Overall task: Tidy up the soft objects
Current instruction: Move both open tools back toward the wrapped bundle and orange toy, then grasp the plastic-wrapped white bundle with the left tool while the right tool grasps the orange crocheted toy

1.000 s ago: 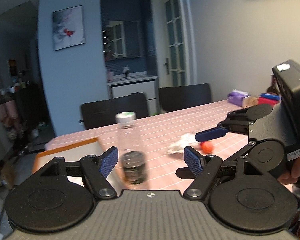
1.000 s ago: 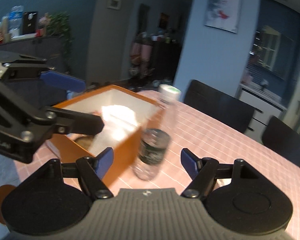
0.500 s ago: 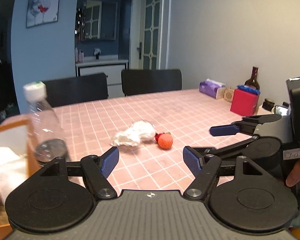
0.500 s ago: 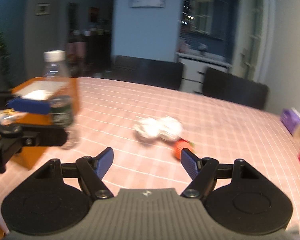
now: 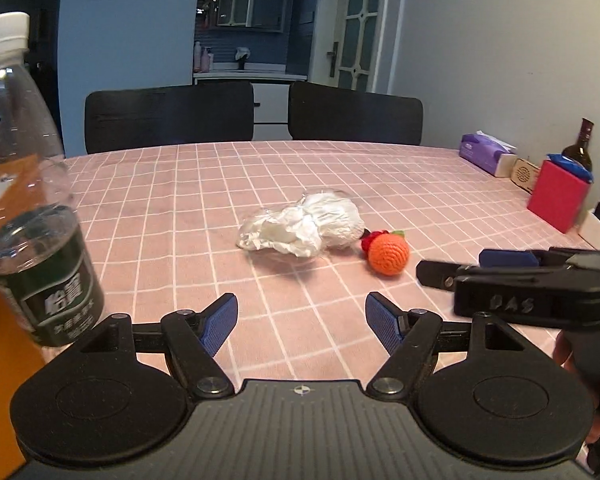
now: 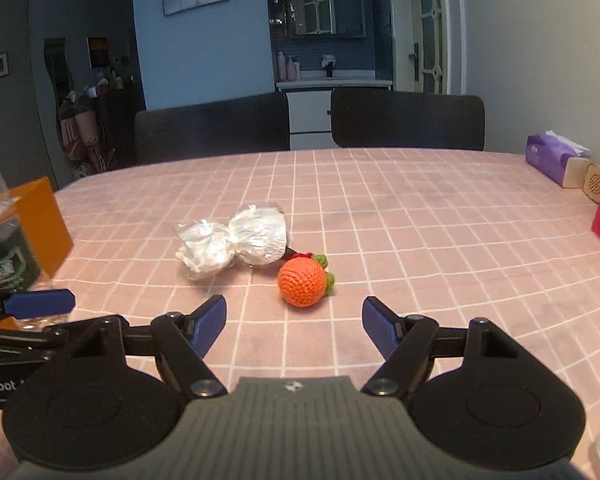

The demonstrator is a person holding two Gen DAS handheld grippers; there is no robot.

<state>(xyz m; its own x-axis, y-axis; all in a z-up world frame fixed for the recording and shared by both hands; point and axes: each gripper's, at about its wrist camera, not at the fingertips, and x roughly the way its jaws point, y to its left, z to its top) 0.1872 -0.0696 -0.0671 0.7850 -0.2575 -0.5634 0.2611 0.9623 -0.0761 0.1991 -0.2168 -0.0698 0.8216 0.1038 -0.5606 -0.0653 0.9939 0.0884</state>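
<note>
A crumpled white soft bundle in clear wrap (image 5: pixel 305 227) (image 6: pixel 236 243) lies mid-table on the pink checked cloth. Just right of it sits an orange crocheted ball (image 5: pixel 389 254) (image 6: pixel 302 282) with green leaves and a red bit behind it. My left gripper (image 5: pixel 301 322) stands open above the cloth, short of the bundle, nothing between its blue pads. My right gripper (image 6: pixel 294 326) is open too, just short of the orange ball, its jaws empty. Each view shows the other gripper at its edge: the right one (image 5: pixel 512 270), the left one (image 6: pixel 36 304).
A clear bottle with a dark green label (image 5: pixel 28 216) (image 6: pixel 0 248) stands at the left by an orange box (image 6: pixel 40 224). A purple tissue pack (image 5: pixel 486 152), a red box (image 5: pixel 558 194) and a dark bottle (image 5: pixel 578 148) line the right edge. Two black chairs (image 5: pixel 172 116) stand behind.
Both views have swung from the orange box and bottle toward the table's middle and dropped lower. The bundle and ball now lie straight ahead and closer. Both grippers stayed open.
</note>
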